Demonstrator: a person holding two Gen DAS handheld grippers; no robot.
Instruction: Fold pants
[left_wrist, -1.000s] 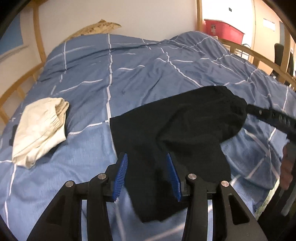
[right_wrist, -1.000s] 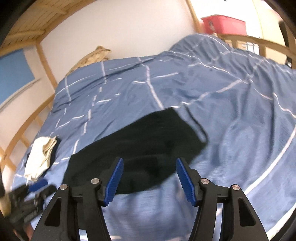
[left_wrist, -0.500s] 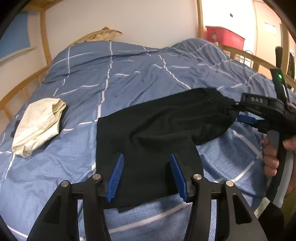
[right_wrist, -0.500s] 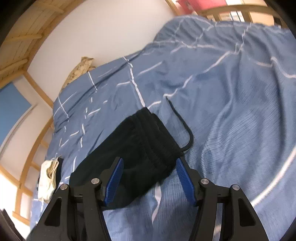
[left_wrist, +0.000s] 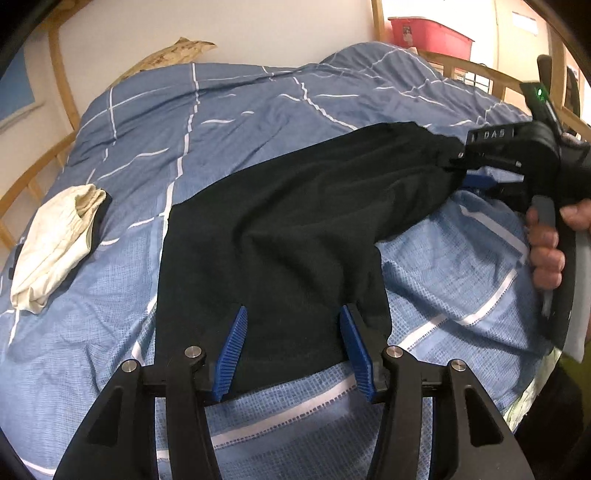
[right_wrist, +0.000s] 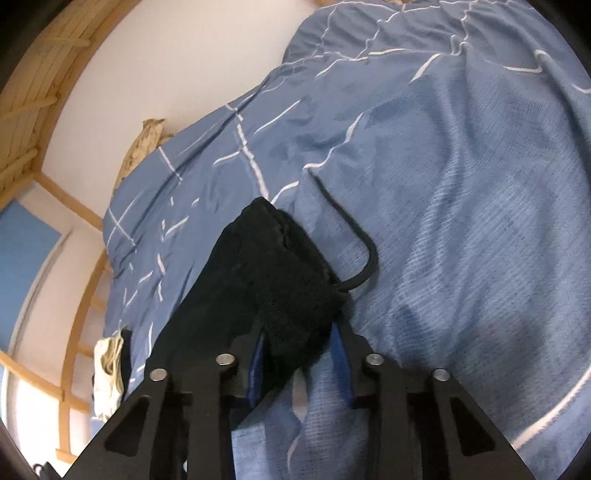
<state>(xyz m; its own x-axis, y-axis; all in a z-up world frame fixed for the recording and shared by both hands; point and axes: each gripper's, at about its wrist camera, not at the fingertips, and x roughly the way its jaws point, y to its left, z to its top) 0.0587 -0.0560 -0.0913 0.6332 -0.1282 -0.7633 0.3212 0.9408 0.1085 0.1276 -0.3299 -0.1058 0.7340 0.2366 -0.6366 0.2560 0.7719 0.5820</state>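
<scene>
Black pants (left_wrist: 280, 229) on bed (left_wrist: 258, 110): right gripper (right_wrist: 299, 363), three o'clock, jaws just narrowing around waistband; left gripper (left_wrist: 293, 347) half-open, empty. Risk: shallow bite slips off.

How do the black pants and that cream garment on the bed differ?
The black pants lie spread long across the bed; the cream garment sits folded small near the bed's edge. The right gripper has just closed on the pants' waistband; nothing touches the cream garment. Both rest on the blue quilt.
</scene>
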